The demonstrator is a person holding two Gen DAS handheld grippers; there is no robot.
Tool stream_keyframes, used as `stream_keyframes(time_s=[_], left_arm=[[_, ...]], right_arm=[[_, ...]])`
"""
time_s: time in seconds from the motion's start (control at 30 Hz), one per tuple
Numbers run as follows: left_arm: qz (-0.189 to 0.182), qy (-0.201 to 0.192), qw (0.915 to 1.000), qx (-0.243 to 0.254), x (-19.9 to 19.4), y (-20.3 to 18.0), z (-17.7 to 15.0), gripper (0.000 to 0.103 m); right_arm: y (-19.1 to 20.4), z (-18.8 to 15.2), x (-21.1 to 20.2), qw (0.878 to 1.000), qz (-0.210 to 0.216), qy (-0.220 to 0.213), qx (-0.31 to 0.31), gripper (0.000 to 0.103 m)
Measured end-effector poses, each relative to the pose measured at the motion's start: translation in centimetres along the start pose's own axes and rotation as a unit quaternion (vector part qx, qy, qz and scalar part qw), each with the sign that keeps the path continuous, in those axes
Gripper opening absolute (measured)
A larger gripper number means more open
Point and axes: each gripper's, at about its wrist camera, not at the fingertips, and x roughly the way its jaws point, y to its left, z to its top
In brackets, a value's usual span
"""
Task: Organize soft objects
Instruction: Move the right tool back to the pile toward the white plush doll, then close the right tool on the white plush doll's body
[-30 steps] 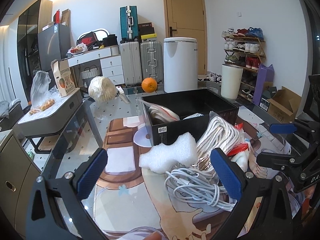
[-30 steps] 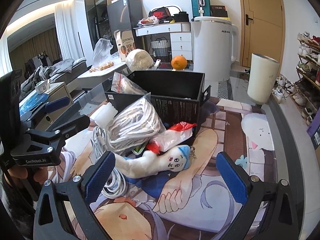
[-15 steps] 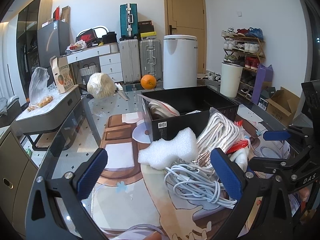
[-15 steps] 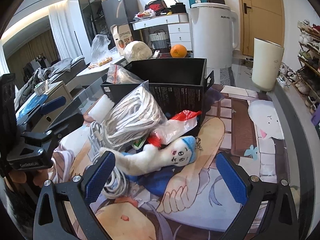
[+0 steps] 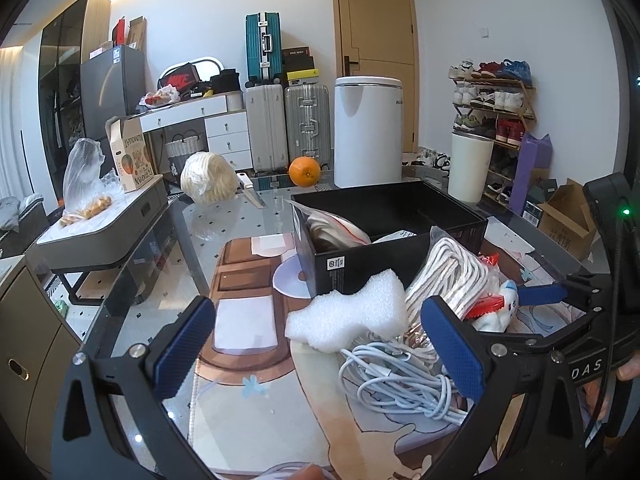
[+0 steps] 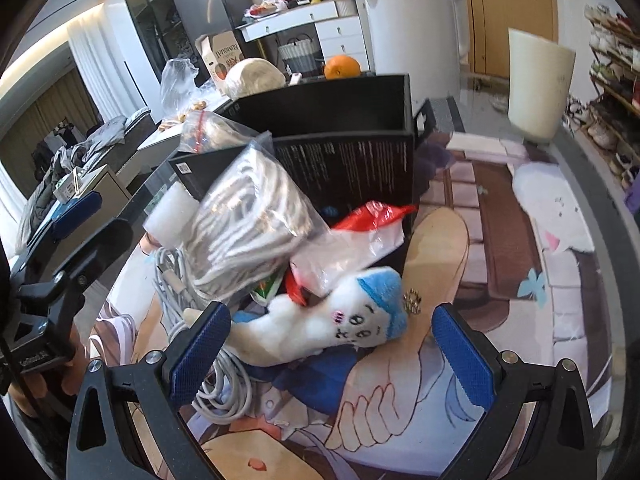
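Note:
A white plush toy with a blue cap [image 6: 324,320] lies on the printed mat in front of a black box [image 6: 352,160]. My right gripper [image 6: 330,354] is open, its blue pads straddling the plush without touching it. Behind the toy are a bag of white rope [image 6: 244,220] and a red-and-clear plastic bag [image 6: 360,232]. In the left wrist view my left gripper [image 5: 320,350] is open just short of a white foam piece [image 5: 352,314] and a coil of white cable [image 5: 400,380]. The black box [image 5: 360,264] holds a zip bag [image 5: 332,228].
An orange [image 5: 305,172], a wrapped round bundle [image 5: 208,178] and a knife [image 5: 252,194] sit at the far end of the glass table [image 5: 224,220]. A disc [image 5: 290,282] lies beside the box. A white bin [image 5: 368,132] and suitcases [image 5: 286,128] stand beyond.
My right gripper has moved forward and down, closing in on the plush toy, which now lies between its pads. The left gripper has shifted only slightly.

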Motion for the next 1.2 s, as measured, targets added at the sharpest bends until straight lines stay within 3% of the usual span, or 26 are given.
stream_keyframes(time_s=[0.2, 0.33, 0.73, 1.2], left_arm=[[0.001, 0.001, 1.0, 0.002, 0.0, -0.1, 0.0, 0.103], [0.001, 0.001, 1.0, 0.001, 0.0, -0.1, 0.0, 0.103], [0.002, 0.002, 1.0, 0.001, 0.0, -0.2, -0.1, 0.103], [0.002, 0.005, 1.0, 0.003, 0.0, -0.2, -0.2, 0.103]], right_arm=[[-0.2, -0.3, -0.1, 1.0, 0.014, -0.002, 0.006, 0.102], [0.2, -0.4, -0.1, 1.0, 0.028, -0.007, 0.002, 0.087], [-0.1, -1.4, -1.4, 0.999, 0.035, -0.029, -0.002, 0.064], [-1.9, -2.6, -5.2, 0.996, 0.036, -0.086, -0.005, 0.059]])
